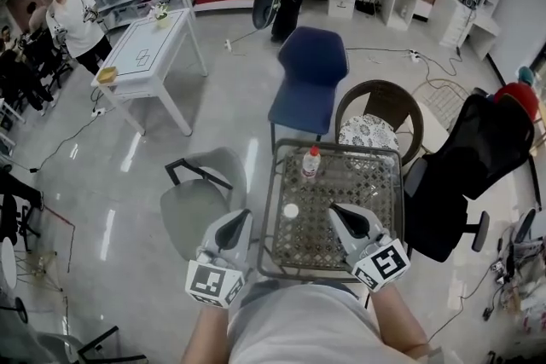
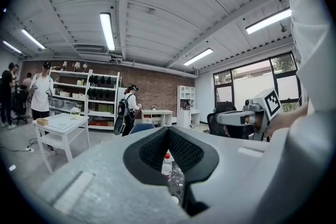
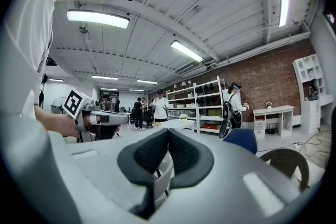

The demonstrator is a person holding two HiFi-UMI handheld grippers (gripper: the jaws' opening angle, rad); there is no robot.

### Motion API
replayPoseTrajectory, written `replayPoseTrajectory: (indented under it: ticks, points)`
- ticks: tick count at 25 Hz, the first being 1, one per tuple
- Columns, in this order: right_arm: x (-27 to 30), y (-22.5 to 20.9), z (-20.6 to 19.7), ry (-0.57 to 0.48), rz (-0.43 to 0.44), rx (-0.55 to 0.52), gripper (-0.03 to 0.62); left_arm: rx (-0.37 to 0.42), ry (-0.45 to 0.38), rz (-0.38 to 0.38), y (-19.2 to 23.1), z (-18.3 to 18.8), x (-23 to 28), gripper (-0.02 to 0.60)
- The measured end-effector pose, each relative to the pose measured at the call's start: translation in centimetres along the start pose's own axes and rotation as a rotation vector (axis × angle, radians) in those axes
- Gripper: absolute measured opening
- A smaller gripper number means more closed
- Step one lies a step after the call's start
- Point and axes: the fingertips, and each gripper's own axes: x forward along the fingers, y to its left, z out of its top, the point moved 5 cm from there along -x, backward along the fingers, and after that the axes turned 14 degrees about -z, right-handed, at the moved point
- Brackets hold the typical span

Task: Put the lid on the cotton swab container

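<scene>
Head view: left gripper (image 1: pixel 242 219) and right gripper (image 1: pixel 338 210) both shut, empty, over near bench (image 1: pixel 358 192) edge; lid (image 1: pixel 291 211) flat between them, container (image 1: pixel 311 164) upright beyond; could skid the thin lid or topple the container unless opened first.

matt grey plastic, glossy floor

i see matt grey plastic on the left tongs (image 1: pixel 242 217) and right tongs (image 1: pixel 338 210), with rough black pads (image 2: pixel 181 152). the surface (image 1: pixel 375 187) looks glassy over a patterned weave, rimmed in dark metal. the floor (image 1: pixel 128 158) is glossy and smooth.
</scene>
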Motion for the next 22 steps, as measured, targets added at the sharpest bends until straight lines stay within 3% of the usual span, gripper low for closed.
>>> replayPoseTrajectory:
  ticks: [7, 22]
  points:
    - [0.7, 0.6, 0.4, -0.021, -0.005, -0.026, 0.005, 0.001, -0.011, 0.018, 0.3, -0.8, -0.4, 0.008]
    - [1.6, 0.9, -0.6, 0.042, -0.048, -0.045, 0.005, -0.015, -0.004, 0.008, 1.5, -1.3, -0.5, 0.008]
